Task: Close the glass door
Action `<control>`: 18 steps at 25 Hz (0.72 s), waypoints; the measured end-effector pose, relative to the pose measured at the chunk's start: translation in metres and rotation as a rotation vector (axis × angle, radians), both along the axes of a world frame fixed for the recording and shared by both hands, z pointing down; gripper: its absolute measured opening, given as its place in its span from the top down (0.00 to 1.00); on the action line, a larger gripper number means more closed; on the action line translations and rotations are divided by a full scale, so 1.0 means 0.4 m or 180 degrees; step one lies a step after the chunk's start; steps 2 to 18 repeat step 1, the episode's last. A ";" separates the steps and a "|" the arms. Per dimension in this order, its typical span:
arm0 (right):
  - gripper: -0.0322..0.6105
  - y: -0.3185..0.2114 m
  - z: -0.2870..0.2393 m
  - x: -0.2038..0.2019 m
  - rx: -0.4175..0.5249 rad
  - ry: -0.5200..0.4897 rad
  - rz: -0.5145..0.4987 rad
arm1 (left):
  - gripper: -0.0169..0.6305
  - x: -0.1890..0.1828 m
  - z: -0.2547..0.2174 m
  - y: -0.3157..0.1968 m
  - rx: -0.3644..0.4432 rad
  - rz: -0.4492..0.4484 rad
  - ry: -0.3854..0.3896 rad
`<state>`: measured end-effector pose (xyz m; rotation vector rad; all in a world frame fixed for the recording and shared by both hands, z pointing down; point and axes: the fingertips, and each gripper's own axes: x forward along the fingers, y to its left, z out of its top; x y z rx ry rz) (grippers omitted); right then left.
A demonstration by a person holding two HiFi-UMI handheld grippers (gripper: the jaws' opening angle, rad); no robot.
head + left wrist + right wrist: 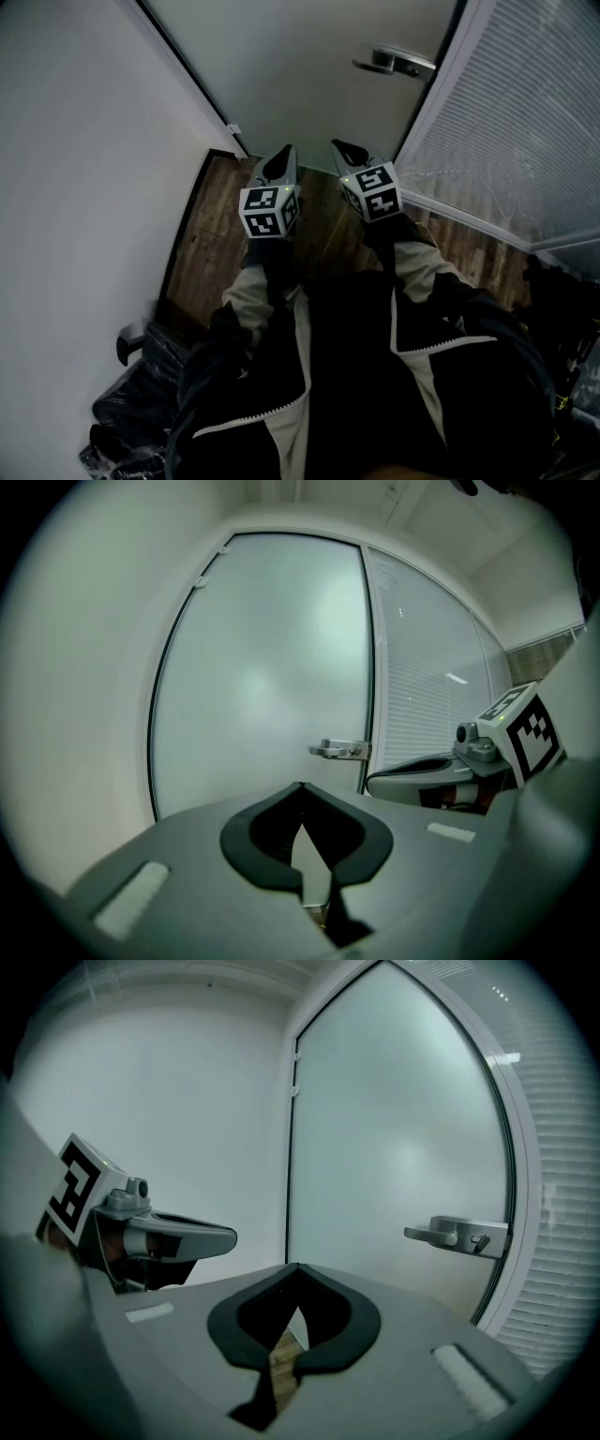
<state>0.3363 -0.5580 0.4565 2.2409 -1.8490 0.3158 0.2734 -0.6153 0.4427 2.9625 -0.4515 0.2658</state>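
Observation:
The frosted glass door [309,66] fills the space ahead, and its metal lever handle [398,62] sits at its right edge, beside the frame. In the left gripper view the door [272,667] looks flush with its frame, with the handle [339,750] close to the post. My left gripper [281,161] and right gripper [347,150] are side by side in front of the door. They are a short way off it and touch nothing. Both are shut with nothing between the jaws, as the left gripper [300,786] and right gripper [296,1266] show in their own views. The handle [459,1234] lies to the right of the right gripper.
A glass panel with white blinds [525,122] runs along the right. A plain white wall [84,141] closes the left. Dark wooden floor [216,234] lies below. A black bundle [141,384] sits at the lower left near my legs.

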 end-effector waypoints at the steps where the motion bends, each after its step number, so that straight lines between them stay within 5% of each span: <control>1: 0.95 0.000 0.001 -0.003 -0.0005 -0.0003 -0.0003 | 0.97 -0.003 0.000 -0.001 0.0007 -0.0004 -0.0007; 18: 0.95 0.000 0.001 -0.003 -0.0005 -0.0003 -0.0003 | 0.97 -0.003 0.000 -0.001 0.0007 -0.0004 -0.0007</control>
